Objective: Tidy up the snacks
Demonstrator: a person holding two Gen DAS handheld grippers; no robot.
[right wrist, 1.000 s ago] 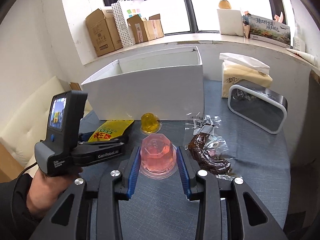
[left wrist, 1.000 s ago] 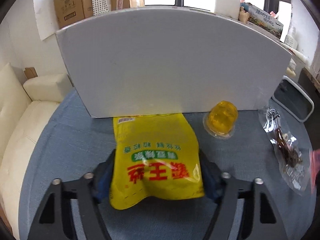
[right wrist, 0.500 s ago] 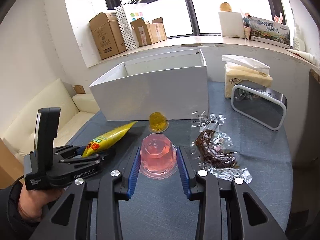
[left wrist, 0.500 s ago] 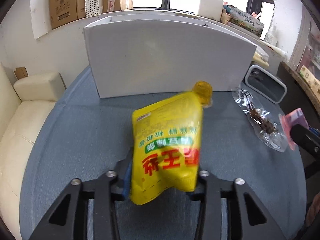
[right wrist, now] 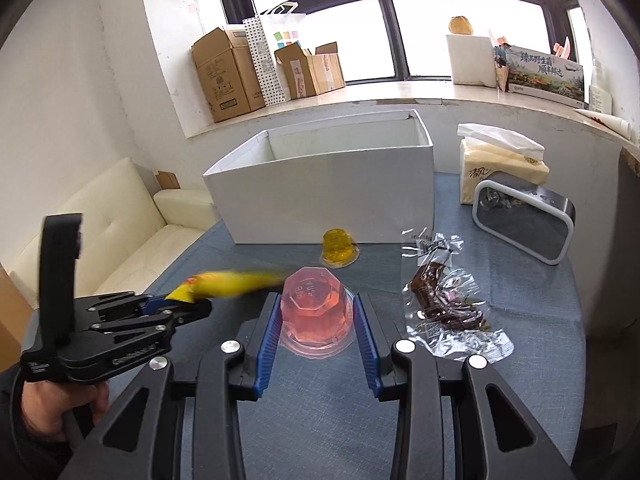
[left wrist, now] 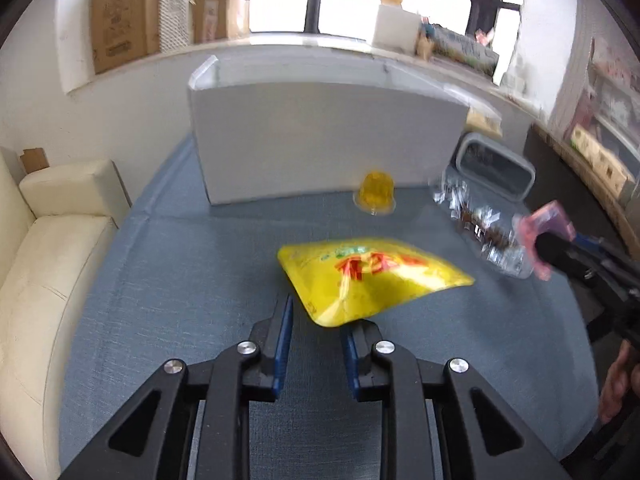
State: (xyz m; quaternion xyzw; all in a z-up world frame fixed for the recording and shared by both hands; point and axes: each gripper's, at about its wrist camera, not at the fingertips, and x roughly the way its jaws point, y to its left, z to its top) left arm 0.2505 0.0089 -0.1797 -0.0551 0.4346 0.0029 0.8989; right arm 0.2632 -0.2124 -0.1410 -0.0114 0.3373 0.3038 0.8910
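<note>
My left gripper (left wrist: 316,312) is shut on the corner of a yellow snack pouch (left wrist: 372,276) and holds it lifted and tilted flat above the table; both show blurred in the right wrist view, the pouch (right wrist: 236,282) sticking out of the gripper (right wrist: 188,304). My right gripper (right wrist: 316,320) is shut on a pink jelly cup (right wrist: 316,308), also seen at the right of the left view (left wrist: 540,232). A white open box (right wrist: 328,184) stands behind. A yellow jelly cup (right wrist: 338,246) and a clear packet of dark snack (right wrist: 444,300) lie on the table.
A grey-framed clock or speaker (right wrist: 524,226) and a tissue pack (right wrist: 500,160) stand right of the box. A cream sofa (left wrist: 52,248) is left of the blue-grey table (left wrist: 180,280). Cardboard boxes (right wrist: 228,72) sit on the windowsill.
My left gripper has lifted the yellow pouch off the table and turned it from upright to lying sideways, backing away from the box. My right gripper has risen slightly with the pink cup.
</note>
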